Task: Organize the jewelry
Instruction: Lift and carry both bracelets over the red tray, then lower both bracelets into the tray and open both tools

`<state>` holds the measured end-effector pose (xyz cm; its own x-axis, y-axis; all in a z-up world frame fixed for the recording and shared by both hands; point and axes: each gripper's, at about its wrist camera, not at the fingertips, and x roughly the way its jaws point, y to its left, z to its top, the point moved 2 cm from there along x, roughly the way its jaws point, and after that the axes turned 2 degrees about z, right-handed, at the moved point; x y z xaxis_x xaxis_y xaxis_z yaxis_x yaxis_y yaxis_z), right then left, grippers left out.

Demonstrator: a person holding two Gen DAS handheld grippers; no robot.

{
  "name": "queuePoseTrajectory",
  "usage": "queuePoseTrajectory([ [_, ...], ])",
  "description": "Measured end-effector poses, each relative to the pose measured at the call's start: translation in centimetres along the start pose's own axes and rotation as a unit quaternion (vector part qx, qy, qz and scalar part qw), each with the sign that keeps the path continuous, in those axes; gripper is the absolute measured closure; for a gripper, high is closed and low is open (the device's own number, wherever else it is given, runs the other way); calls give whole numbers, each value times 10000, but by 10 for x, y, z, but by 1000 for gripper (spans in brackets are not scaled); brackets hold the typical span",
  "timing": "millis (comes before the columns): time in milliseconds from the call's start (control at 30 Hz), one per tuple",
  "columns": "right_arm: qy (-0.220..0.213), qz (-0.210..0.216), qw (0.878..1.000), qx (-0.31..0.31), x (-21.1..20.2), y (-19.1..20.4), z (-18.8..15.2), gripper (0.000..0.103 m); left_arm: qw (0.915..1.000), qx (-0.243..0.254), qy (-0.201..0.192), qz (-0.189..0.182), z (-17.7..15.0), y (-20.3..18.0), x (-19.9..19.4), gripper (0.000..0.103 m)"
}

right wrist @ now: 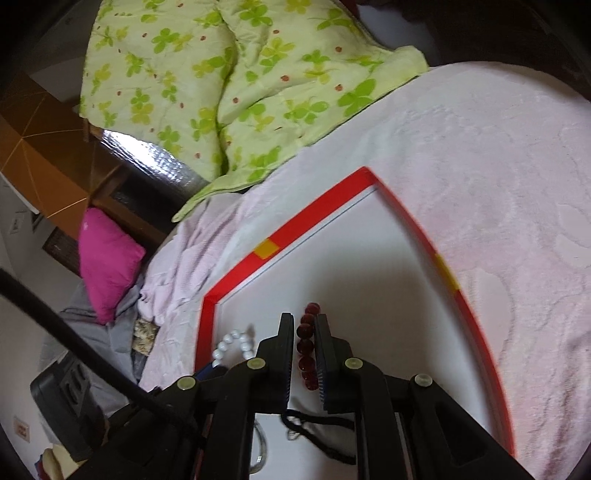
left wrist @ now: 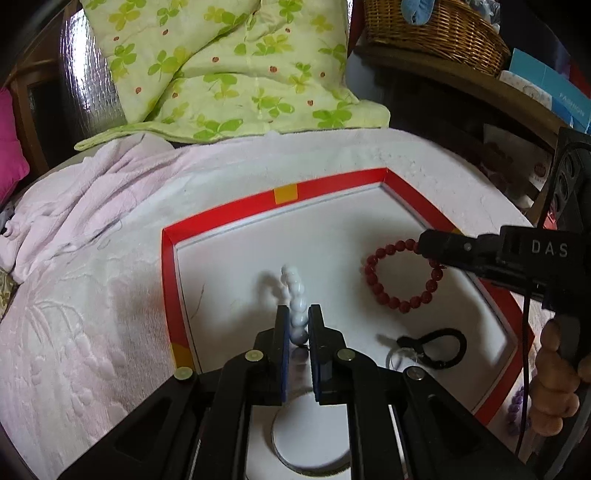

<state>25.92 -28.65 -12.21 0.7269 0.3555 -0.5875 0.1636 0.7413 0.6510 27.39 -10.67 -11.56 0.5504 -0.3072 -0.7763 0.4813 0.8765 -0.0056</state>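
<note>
Left wrist view looks down my left claw (left wrist: 298,314), whose two pads pinch a white bead bracelet (left wrist: 295,295); the strand stands up between them and arches forward above the white floor of a red-rimmed tray (left wrist: 325,186), throwing a pale shadow. From here I see the red bead bracelet (left wrist: 400,278) whole, a full ring lying flat on the tray floor to the right, with my right claw (left wrist: 430,251) reaching in from the right edge and its tip over the ring's far right side. Nearer, a black cord loop (left wrist: 441,349) lies on the tray with a thin clear ring beside it. A round white disc (left wrist: 310,435) sits under my left claw. My right hand (left wrist: 557,384) wraps the grip at the far right.

Right wrist view gives only a short run of the red bead bracelet (right wrist: 306,347), a line of beads between the pads of my right claw (right wrist: 306,321); the pads are narrowly apart, and I cannot tell whether they press the beads. The white bead bracelet (right wrist: 232,345) shows at the left, partly hidden behind my finger. The black cord (right wrist: 317,432) runs under the claw.

Both views show the pink blanket (left wrist: 92,295) under the tray and the green clover quilt (left wrist: 229,66) beyond. Only the left view catches the wicker basket (left wrist: 439,33); only the right shows the magenta pillow (right wrist: 107,262) in full.
</note>
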Motion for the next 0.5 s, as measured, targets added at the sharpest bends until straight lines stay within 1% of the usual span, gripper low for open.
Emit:
queuePoseTrajectory([
  [33,-17,-40,10000,-7,-1,-1,1,87,10000,3,50,-4,-2,-1,0,88],
  [67,-48,-124,9999,4,-3,-3,1,84,10000,13,70,-39,-4,-1,-2,81],
  [100,-59,-146,9999,28,-5,-4,1,69,10000,22,66,-59,-5,-2,-3,77],
  [133,-91,-161,9998,81,-8,-6,2,50,10000,32,45,-54,-7,-3,-7,69],
  [167,-169,-146,9997,113,-12,-6,2,46,10000,45,25,-37,-9,-4,-10,67],
  [267,-262,-109,9996,20,-22,-3,3,46,10000,-15,-59,-47,-14,0,-25,66],
  [333,-332,-62,9994,6,-30,-1,3,46,9998,-80,-155,25,-17,3,-38,66],
  [400,-388,-33,9992,-86,-40,3,2,46,9995,-106,-249,137,-22,6,-50,63],
  [467,-433,-43,9989,-201,-52,7,-2,46,9990,-125,-360,242,-27,8,-63,57],
  [500,-438,-50,9987,-245,-57,10,-4,46,9986,-139,-409,293,-29,10,-70,56],
])
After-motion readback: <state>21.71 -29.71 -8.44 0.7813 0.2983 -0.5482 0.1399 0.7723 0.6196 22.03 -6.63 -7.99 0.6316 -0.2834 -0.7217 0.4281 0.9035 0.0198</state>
